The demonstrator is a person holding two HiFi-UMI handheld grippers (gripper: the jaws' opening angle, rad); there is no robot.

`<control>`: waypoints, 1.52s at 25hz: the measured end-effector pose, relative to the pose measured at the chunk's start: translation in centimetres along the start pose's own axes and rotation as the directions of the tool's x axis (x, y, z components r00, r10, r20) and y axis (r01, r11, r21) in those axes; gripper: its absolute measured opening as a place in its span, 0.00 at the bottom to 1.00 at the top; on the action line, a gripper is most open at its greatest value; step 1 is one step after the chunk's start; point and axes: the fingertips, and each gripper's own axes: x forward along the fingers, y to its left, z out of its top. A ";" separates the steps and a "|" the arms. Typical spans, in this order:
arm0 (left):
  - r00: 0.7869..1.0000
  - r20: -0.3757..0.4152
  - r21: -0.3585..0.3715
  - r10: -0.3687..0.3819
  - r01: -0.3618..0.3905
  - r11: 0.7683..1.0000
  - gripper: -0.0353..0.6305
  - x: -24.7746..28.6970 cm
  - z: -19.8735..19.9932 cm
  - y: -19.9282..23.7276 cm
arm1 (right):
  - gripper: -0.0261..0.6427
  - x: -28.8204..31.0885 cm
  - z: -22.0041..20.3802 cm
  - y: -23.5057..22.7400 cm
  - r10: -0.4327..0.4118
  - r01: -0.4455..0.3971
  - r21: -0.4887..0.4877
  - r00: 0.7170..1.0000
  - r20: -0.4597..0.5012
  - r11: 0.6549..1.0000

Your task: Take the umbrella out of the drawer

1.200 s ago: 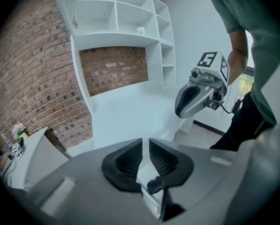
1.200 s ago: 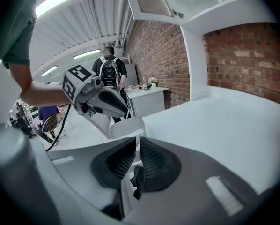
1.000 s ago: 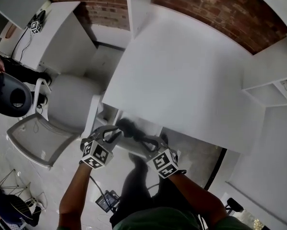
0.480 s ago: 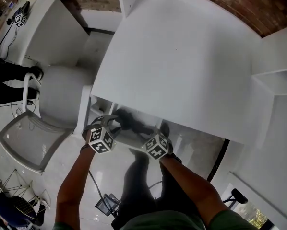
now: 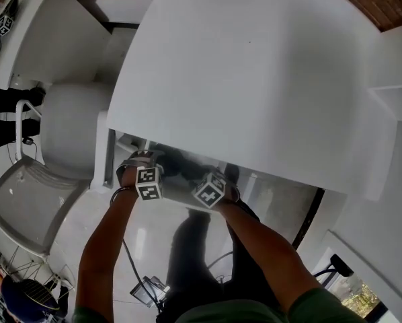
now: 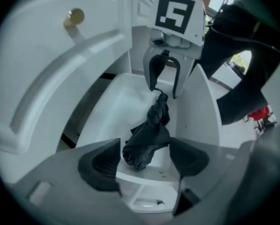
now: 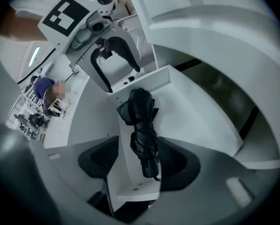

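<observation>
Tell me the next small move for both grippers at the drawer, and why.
Probably lower both a touch and close on the umbrella. The jaws of the left gripper and the right gripper have just been opening and stand apart. Each has one end of the folded black umbrella between them, lying in the open drawer, with the pads not yet pressing it.

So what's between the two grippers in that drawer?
A folded black umbrella lies in the white drawer, its ends between the jaws of the left gripper and right gripper, which have just been opening. Both gripper views show it.
</observation>
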 end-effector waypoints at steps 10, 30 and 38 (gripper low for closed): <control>0.988 -0.132 0.188 -0.082 0.107 0.976 0.63 8.3 -2.4 -1.4 | 0.49 7.3 -2.3 -1.6 0.010 -0.020 -0.089 0.994 -0.109 0.996; 0.982 -0.188 0.168 0.025 0.007 0.986 0.44 12.2 -2.3 0.4 | 0.35 9.7 -3.1 -3.5 -0.024 -0.008 -0.144 0.975 -0.222 0.990; 0.984 -0.172 0.130 0.036 -0.013 0.991 0.39 8.0 -1.8 0.1 | 0.33 5.4 -0.9 -1.8 -0.058 0.028 -0.205 0.988 -0.142 0.978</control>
